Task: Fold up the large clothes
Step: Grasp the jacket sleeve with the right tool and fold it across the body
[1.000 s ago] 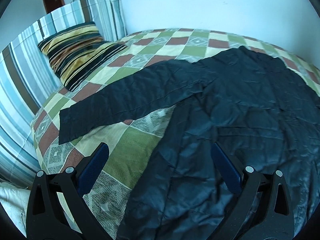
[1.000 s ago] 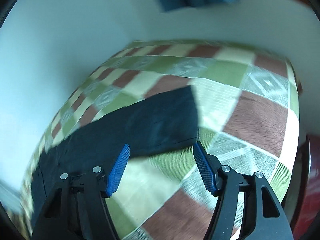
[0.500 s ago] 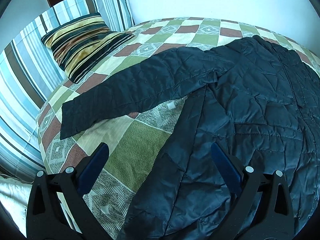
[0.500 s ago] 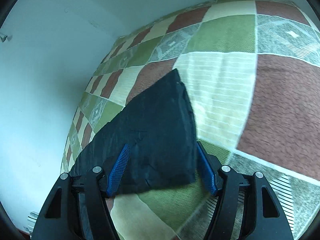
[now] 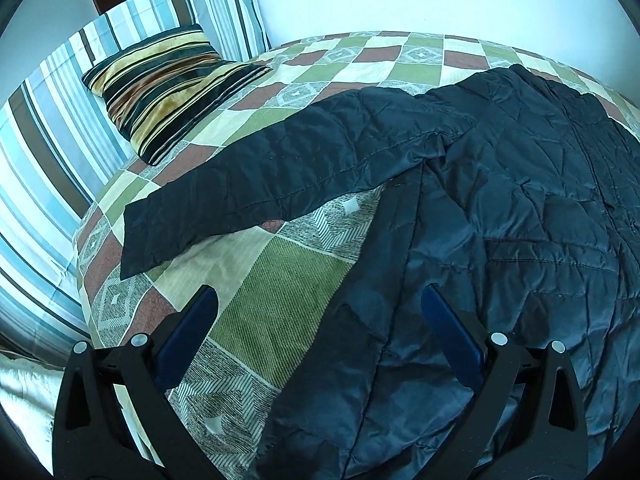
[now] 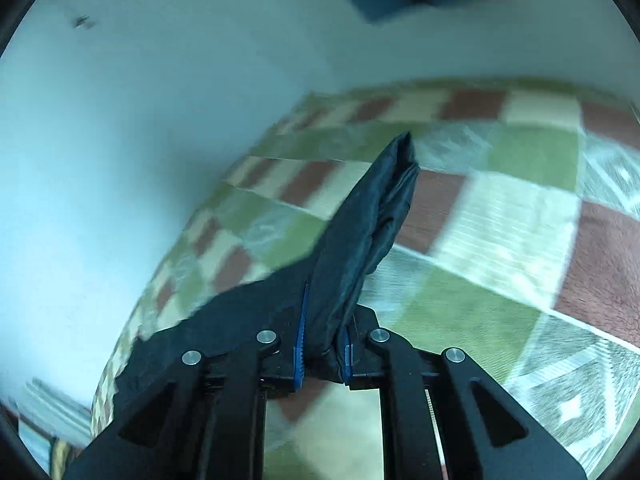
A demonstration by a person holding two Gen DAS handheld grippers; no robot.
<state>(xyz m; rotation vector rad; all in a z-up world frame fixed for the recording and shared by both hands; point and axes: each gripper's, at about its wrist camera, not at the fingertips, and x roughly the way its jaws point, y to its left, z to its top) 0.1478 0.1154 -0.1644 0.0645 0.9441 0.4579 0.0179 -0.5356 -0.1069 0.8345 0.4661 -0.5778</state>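
Right gripper (image 6: 322, 344) closing, pads pinching the jacket (image 5: 500, 220) sleeve cuff (image 6: 360, 248) at 12 o'clock, probably for folding inward. Left gripper (image 5: 320, 320) wide open, empty, above jacket's side edge on bed (image 5: 280, 280).

Legible text: none | Labels, brands: none readable | Numbers, signs: none readable | Views checked: left wrist, right wrist | Note: right wrist view motion-blurred, small dark mark on wall too indistinct to read
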